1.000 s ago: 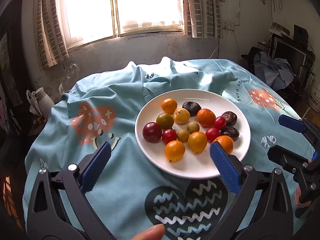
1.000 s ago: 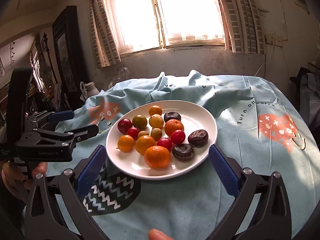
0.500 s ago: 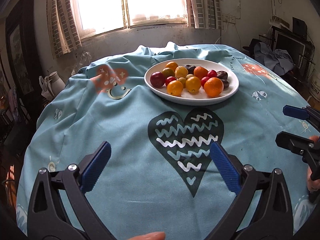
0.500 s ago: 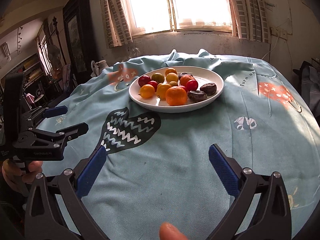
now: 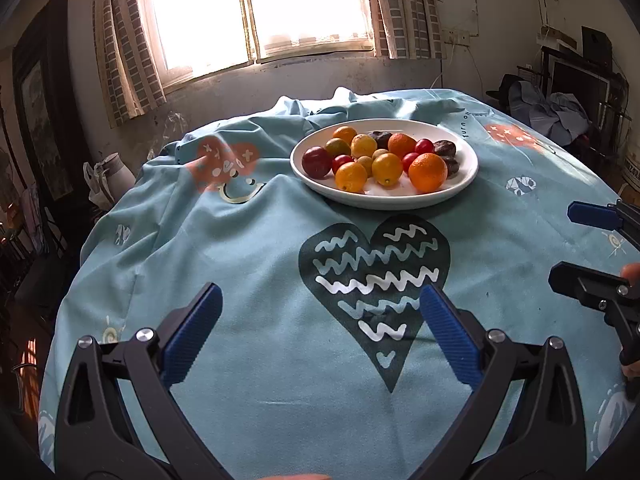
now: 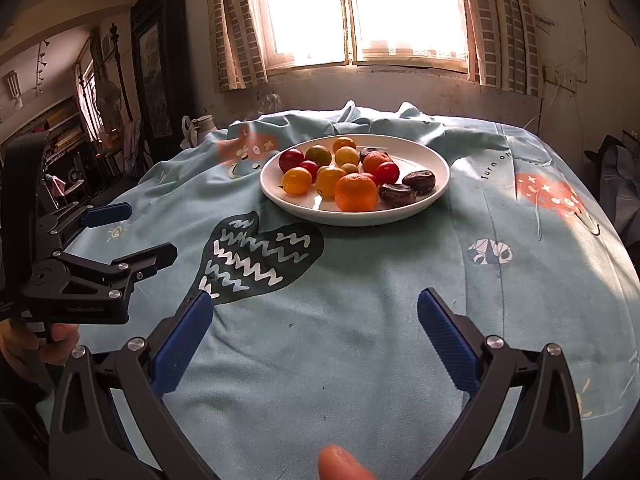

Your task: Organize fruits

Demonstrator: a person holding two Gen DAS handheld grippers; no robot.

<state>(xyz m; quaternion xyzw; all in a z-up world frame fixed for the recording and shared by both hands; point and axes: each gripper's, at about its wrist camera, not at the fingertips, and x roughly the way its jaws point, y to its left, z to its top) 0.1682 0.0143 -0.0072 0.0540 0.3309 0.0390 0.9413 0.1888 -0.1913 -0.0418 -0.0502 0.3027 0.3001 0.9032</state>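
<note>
Left wrist view: your left gripper (image 5: 320, 316) hangs over the blue tablecloth (image 5: 248, 264) with its blue-padded fingers (image 5: 192, 332) spread wide and nothing between them. At 12 o'clock, just past the dark heart print (image 5: 374, 280), sits the white plate (image 5: 384, 198) holding all the fruits. The largest orange (image 5: 427, 167) lies at the plate's near right, two yellow-orange fruits (image 5: 351, 177) beside it toward 9 o'clock, a dark red plum (image 5: 316, 162) at the left rim, small red tomatoes (image 5: 423, 146) mixed among them, and dark brown wrinkled fruits (image 5: 445, 148) at the right rim. Your right gripper (image 5: 580, 248) shows at 3 o'clock, well apart from the plate.

In the right wrist view, your right gripper (image 6: 312, 312) also has its fingers wide apart and holds nothing; the plate (image 6: 436, 164) stands at 12 o'clock, with the orange (image 6: 356, 192) nearest and two dark fruits (image 6: 397, 195) beside it toward 3 o'clock. Your left gripper (image 6: 132, 232) sits at 9 o'clock, open-fingered over the cloth.
</note>
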